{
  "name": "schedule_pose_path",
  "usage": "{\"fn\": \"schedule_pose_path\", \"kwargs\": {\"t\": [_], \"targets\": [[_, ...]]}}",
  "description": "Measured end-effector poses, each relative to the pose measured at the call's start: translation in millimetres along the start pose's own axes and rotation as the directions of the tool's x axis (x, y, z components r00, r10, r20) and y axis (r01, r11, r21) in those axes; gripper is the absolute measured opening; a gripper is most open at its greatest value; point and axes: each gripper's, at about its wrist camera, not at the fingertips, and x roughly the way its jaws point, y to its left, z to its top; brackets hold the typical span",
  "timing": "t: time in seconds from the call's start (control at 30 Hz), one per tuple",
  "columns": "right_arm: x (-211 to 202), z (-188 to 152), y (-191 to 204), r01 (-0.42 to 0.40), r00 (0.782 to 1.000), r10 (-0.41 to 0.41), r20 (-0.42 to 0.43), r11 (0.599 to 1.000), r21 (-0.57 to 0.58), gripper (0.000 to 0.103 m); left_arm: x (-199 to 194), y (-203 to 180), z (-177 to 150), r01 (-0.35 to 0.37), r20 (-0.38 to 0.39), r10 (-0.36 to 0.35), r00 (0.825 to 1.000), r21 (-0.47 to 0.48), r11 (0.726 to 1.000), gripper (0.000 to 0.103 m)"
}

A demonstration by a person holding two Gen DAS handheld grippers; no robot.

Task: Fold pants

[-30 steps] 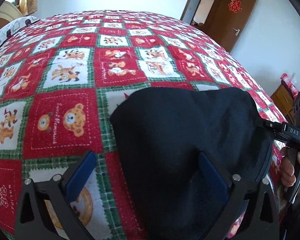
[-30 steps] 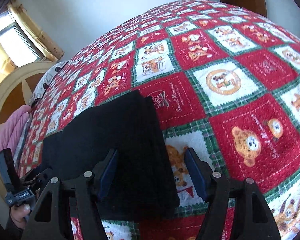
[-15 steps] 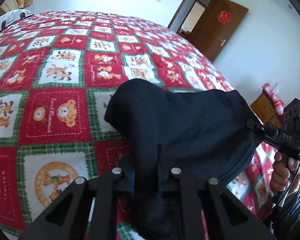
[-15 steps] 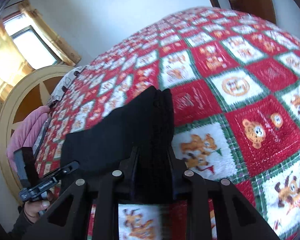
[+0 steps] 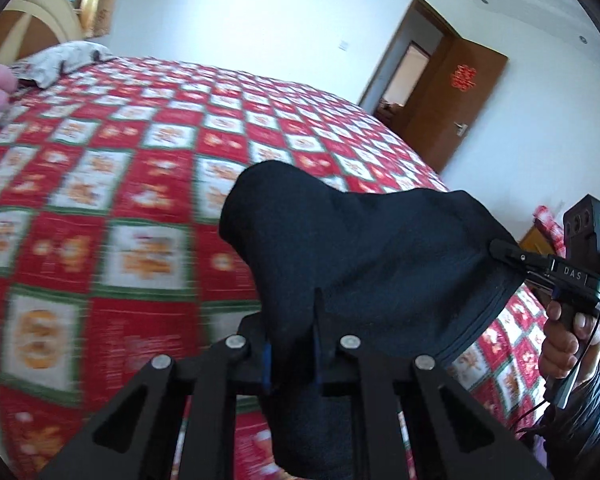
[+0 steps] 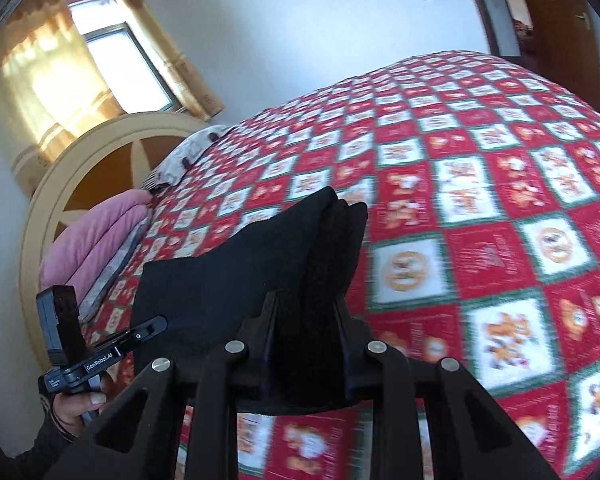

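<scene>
Left tool [image 5: 292, 344]: bottom centre of left wrist view, jaws clamped tight, dark cloth pinched between pads; pointing forward and downward. Also seen lower left of right wrist view, gripped by left hand [image 6: 78, 400], dark sleeve at wrist.
Right tool [image 6: 306, 344]: bottom centre of right wrist view, jaws closed on thicker cloth bundle. Also at right edge of left wrist view, right hand [image 5: 568, 344] wrapped round handle.

White walls [image 5: 240, 20], brown door [image 5: 456, 96], sunlit curtained window [image 6: 116, 60]

Bed [image 6: 480, 128] under red patchwork quilt [image 5: 100, 184], pink folded blanket [image 6: 100, 236], patterned pillow [image 5: 60, 60] by headboard
</scene>
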Motion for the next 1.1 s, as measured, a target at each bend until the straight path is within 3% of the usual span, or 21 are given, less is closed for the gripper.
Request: {"fn": "schedule_pose_path", "kwargs": {"t": [0.27, 0.57, 0.7, 0.97, 1.1], "targets": [[48.4, 8.6, 64.7, -0.086, 0.995, 0.081, -0.058, 0.993, -0.083, 0.025, -43.4, 53.1, -0.9, -0.160, 0.052, 0.161, 0.986, -0.016, 0.987, 0.015], [101.2, 11.7, 130.1, -0.150, 0.984, 0.133, -0.119, 0.978, -0.145, 0.025, -79.1, 112.0, -15.4, -0.243, 0.084, 0.251, 0.964, -0.099, 0.965, 0.015], [124.4, 6.2, 146.8, -0.143, 0.980, 0.117, -0.158, 0.976, -0.166, 0.025, -87.6, 138.0, -23.2, -0.267, 0.079, 0.279, 0.957, -0.136, 0.954, 0.015], [180.9, -12.6, 150.5, -0.120, 0.973, 0.083, -0.218, 0.979, -0.163, 0.026, -62.8, 178.2, -41.2, -0.312, 0.020, 0.320, 0.947, -0.176, 0.934, 0.018], [202.9, -20.6, 135.9, -0.082, 0.970, 0.047, -0.240, 0.988, -0.134, 0.026, -54.9, 183.7, -48.4, -0.324, 0.016, 0.331, 0.943, -0.171, 0.931, 0.029]]}}
